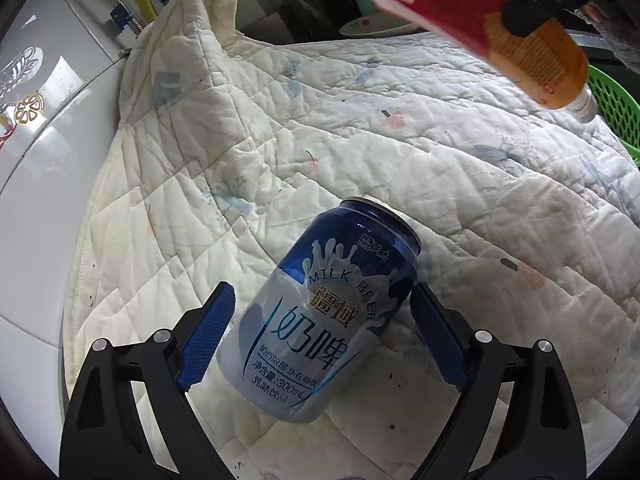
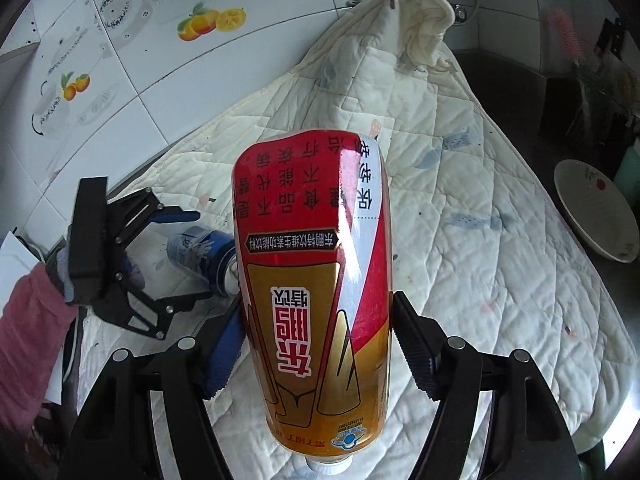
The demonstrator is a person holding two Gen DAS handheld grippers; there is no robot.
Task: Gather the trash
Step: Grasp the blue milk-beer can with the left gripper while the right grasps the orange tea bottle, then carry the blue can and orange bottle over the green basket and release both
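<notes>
The can (image 1: 320,312) lies between the wide-open left gripper (image 1: 323,320); the down-tilted right gripper (image 2: 316,344) clamps the bottle (image 2: 316,280).

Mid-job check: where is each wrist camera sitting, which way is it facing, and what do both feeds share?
Left wrist: on the left gripper, facing down at the blue can lying on the quilt between open jaws.
Right wrist: on the right gripper, facing down over its clamped red bottle; a pink sleeve shows.
Shared: can, bottle, quilt.

"MILK BEER", "奶啤" and "300mL" on the blue can (image 1: 320,320) (bottle (image 2: 316,292) label: Chinese characters, upside down).
</notes>
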